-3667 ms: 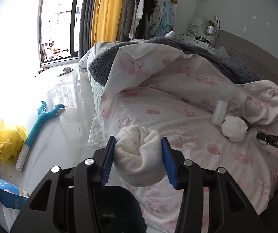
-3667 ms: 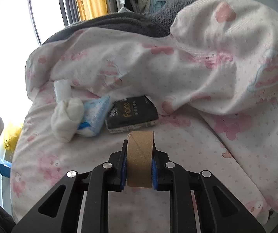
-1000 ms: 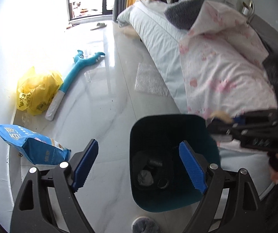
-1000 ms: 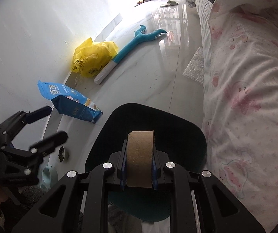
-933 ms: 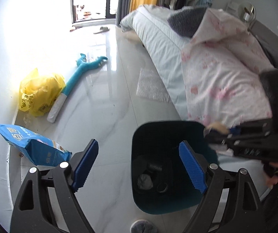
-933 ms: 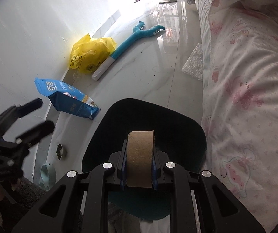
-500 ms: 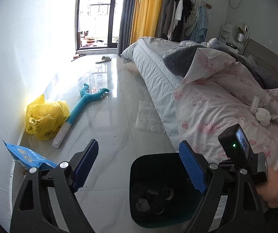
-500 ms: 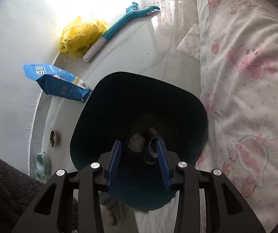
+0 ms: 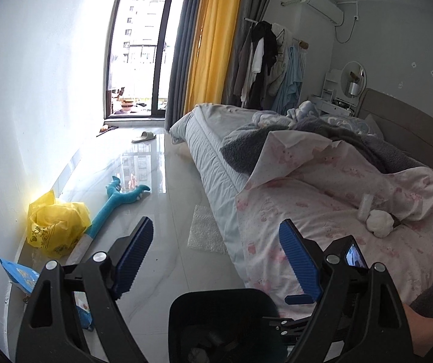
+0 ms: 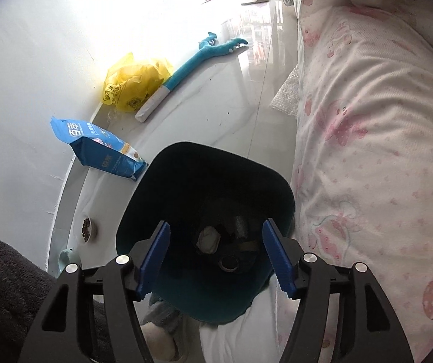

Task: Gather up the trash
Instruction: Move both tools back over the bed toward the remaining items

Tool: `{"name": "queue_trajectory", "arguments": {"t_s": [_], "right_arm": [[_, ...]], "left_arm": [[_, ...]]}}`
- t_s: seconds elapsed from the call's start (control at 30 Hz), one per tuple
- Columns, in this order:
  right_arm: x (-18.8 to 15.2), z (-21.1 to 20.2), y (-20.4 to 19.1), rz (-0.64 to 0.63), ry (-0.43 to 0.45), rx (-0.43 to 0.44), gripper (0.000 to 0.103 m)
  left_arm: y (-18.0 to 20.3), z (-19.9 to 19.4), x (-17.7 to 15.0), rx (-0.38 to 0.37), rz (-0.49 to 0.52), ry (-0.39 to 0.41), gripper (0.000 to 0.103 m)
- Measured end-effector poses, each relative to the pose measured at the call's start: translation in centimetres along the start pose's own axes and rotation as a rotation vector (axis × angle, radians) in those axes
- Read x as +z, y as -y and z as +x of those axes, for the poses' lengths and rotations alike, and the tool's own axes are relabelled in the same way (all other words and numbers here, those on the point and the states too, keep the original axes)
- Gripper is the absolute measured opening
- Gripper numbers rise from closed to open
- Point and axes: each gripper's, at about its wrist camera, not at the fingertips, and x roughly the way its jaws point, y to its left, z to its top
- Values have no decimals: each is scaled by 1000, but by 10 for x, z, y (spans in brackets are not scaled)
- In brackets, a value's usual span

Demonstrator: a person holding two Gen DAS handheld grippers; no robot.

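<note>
A dark teal trash bin [image 10: 168, 187] stands on the floor beside the bed; its rim also shows in the left wrist view [image 9: 216, 298]. Inside lie a white crumpled wad [image 10: 209, 239] and a cardboard tube [image 10: 228, 263]. My right gripper [image 10: 216, 257] is open and empty right above the bin's mouth. My left gripper [image 9: 216, 254] is open and empty, raised and facing the room. A white crumpled wad [image 9: 378, 224] and a white roll [image 9: 365, 205] lie on the pink bedcover [image 9: 322, 205].
On the floor by the wall are a yellow plastic bag [image 10: 134, 84], a blue pet-food bag [image 10: 98, 148], a teal long toy [image 10: 198, 57] and a small food bowl [image 10: 87, 227]. A bubble-wrap sheet [image 9: 206, 233] lies by the bed. A slipper [image 9: 143, 136] lies near the window.
My right gripper opened and let the cardboard tube fall into the bin, then opened wider. My left gripper tilted up from the bin toward the room and bed.
</note>
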Motion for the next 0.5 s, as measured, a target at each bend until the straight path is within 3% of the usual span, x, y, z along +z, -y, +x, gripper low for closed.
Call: {"name": "queue_trajectory", "arguments": {"t_s": [0.23, 0.5], "right_arm": [[-2, -53, 10, -35, 171, 3, 74], [-8, -100, 48, 1, 300, -61, 77]], "left_arm": [[45, -1, 15, -44, 67, 60, 88], [78, 11, 21, -102, 76, 62, 88]]}}
